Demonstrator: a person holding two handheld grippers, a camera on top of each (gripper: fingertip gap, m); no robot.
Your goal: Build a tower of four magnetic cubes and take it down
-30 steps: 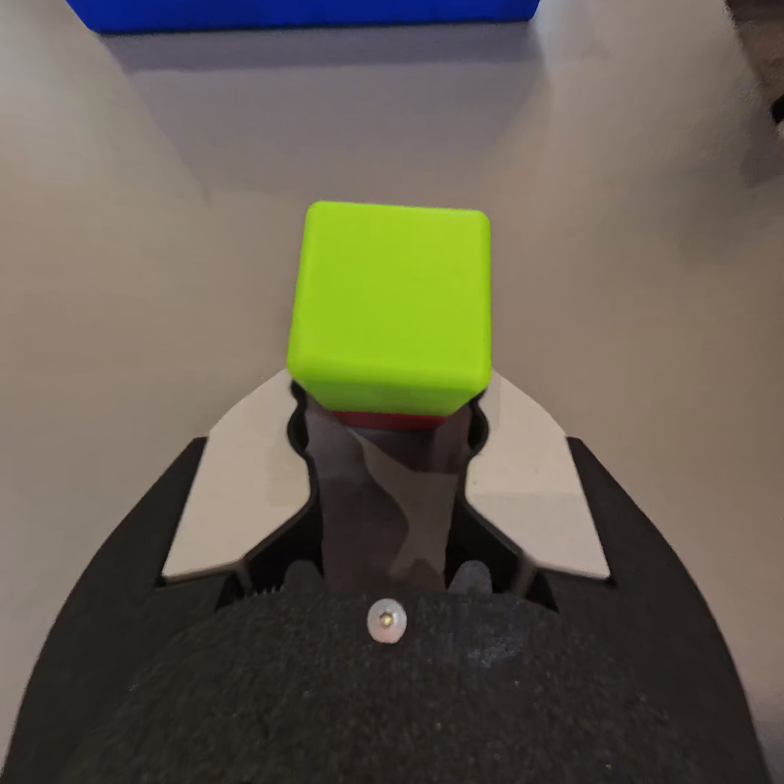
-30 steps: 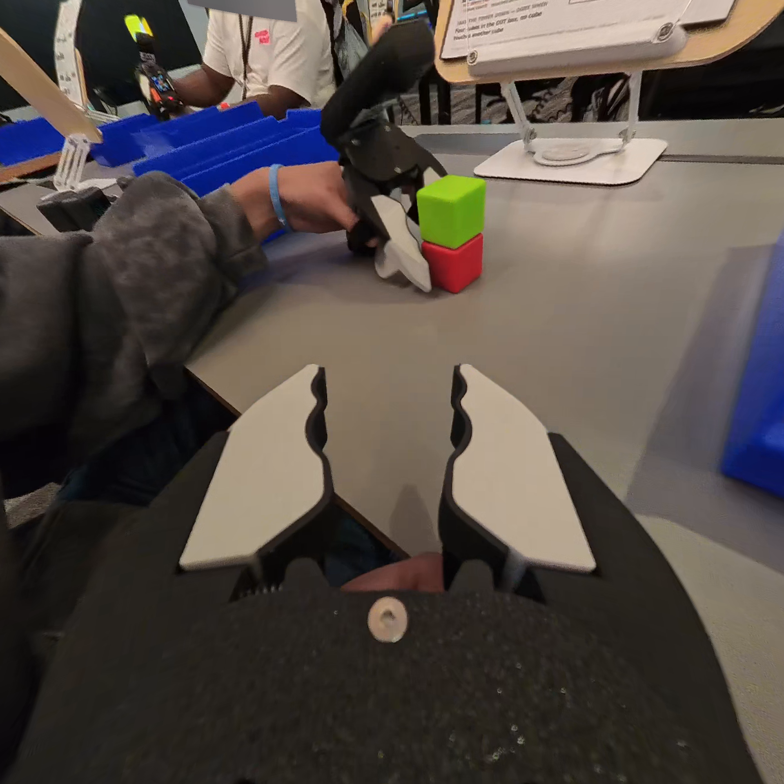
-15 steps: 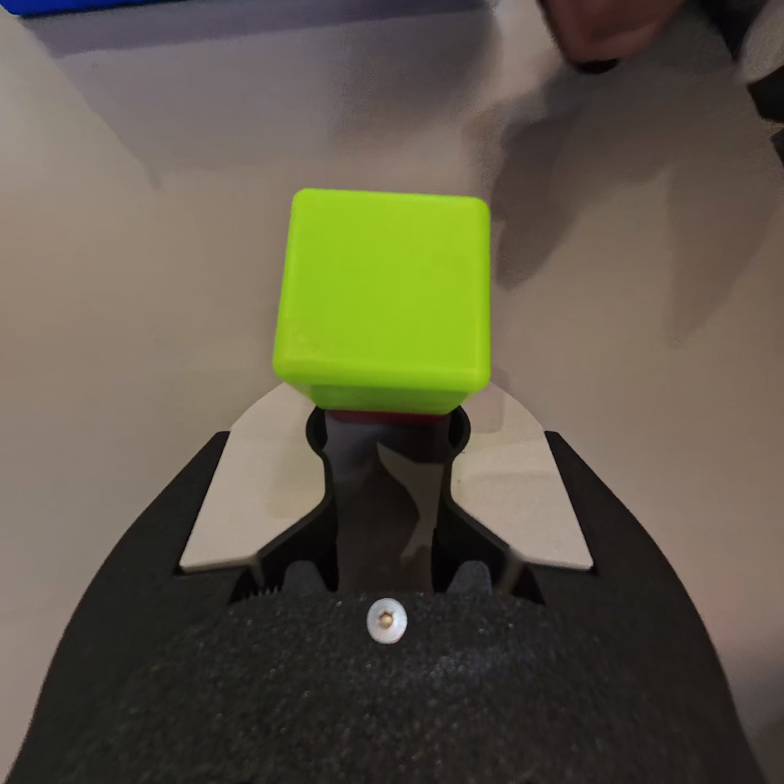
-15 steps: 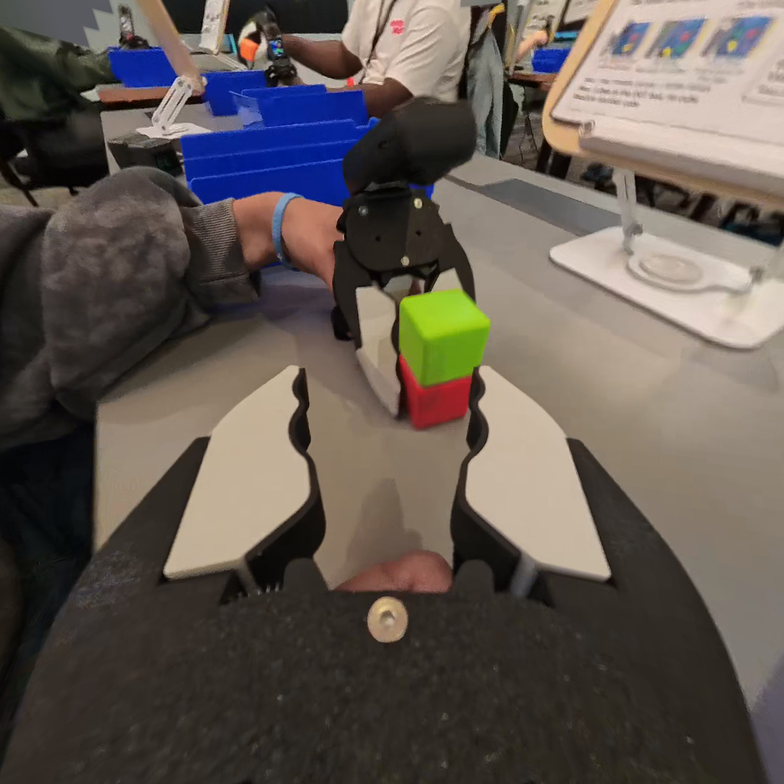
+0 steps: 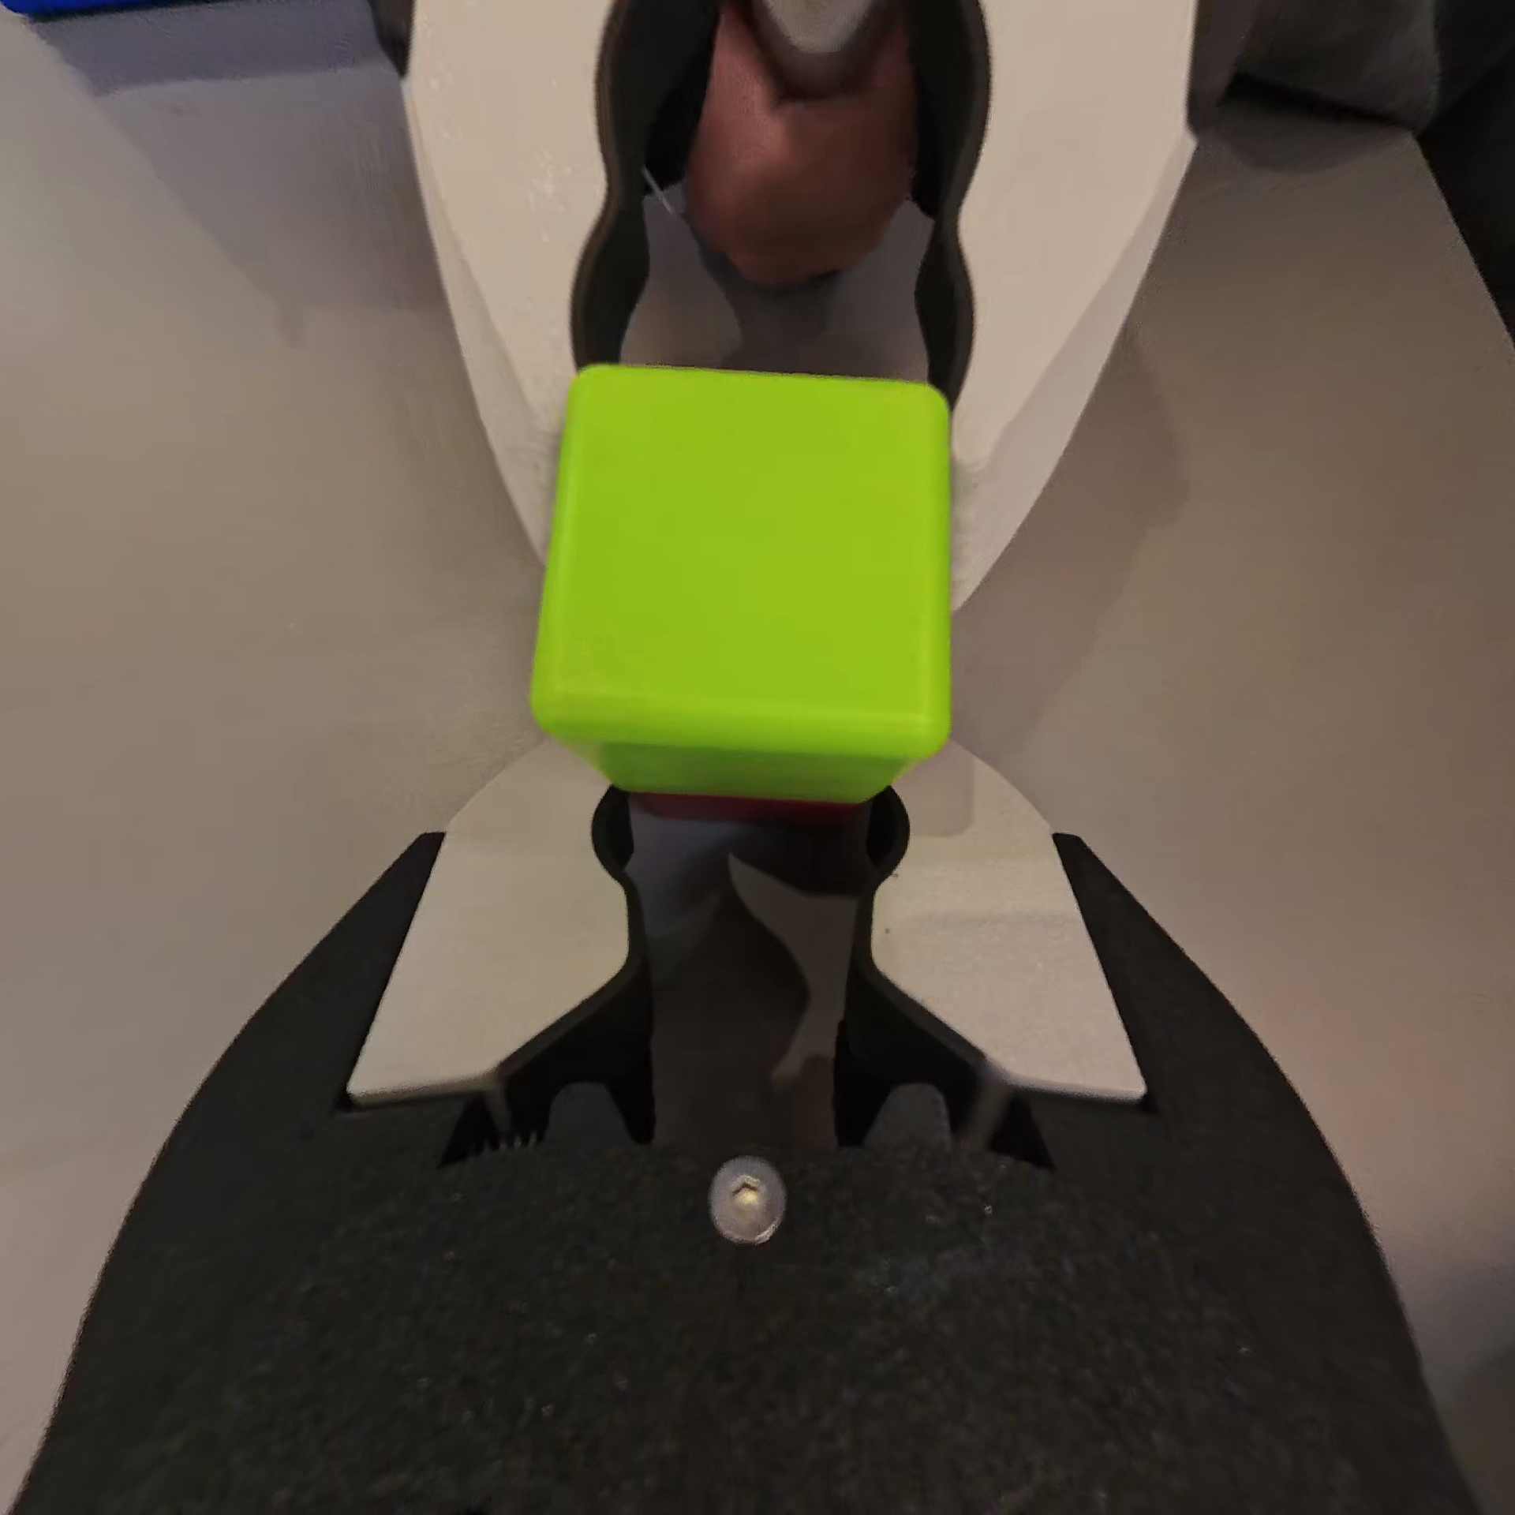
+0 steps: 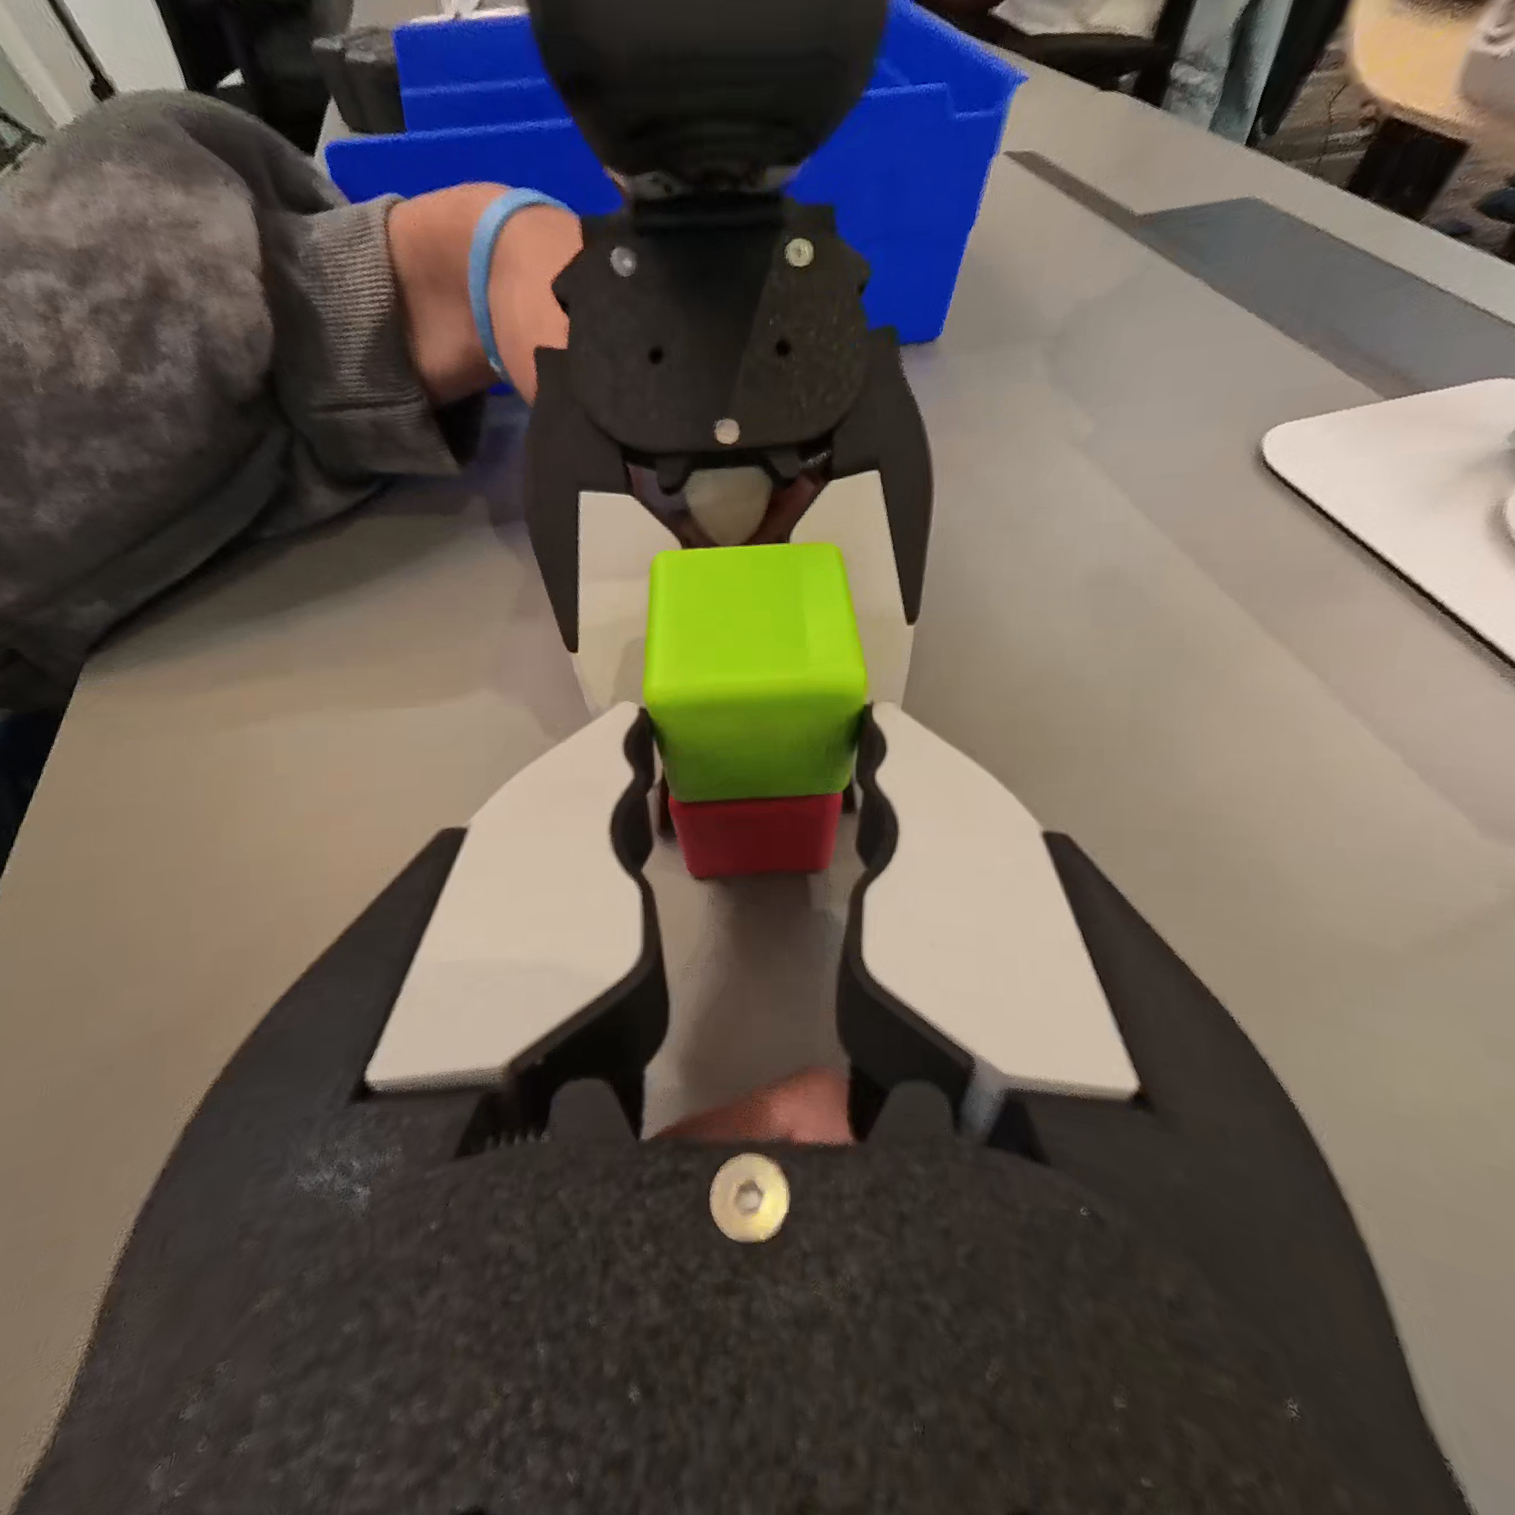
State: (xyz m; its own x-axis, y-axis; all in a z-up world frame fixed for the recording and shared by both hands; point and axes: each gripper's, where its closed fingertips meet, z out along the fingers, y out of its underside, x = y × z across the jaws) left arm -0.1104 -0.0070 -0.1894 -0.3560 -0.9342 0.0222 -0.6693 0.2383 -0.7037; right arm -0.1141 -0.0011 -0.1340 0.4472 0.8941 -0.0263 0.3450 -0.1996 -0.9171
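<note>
1. A two-cube stack is standing on the grey table (image 6: 1066,656): a green cube (image 6: 752,656) is sitting squarely on a red cube (image 6: 754,832).
2. The left gripper (image 5: 750,807) is approaching from one side, its fingertips reaching in at the lower part of the stack. Its fingers are flanking the red cube (image 5: 746,807), of which only a thin strip is showing under the green cube (image 5: 742,566). The jaws are standing about one cube-width apart; whether they are pressing on the red cube cannot be told, the green cube hiding the contact.
3. The right gripper (image 6: 752,742) is facing the left gripper (image 6: 738,680) from the opposite side, with the stack lying directly between the two tools.
4. The right gripper's fingertips are sitting at either side of the green cube, at its lower half. The gap is roughly matching the cube's width; firm contact cannot be confirmed.
5. In the left wrist view, the right gripper (image 5: 754,393) is showing beyond the green cube, its white fingers (image 5: 492,246) spreading to both sides.
6. Behind the left gripper, a grey sleeve (image 6: 164,328) and a wrist wearing a blue band (image 6: 492,270) are resting at the table edge.
7. Blue bins (image 6: 902,205) are standing farther behind the left gripper; a white base plate (image 6: 1394,492) is lying well off to the right gripper's right.
</note>
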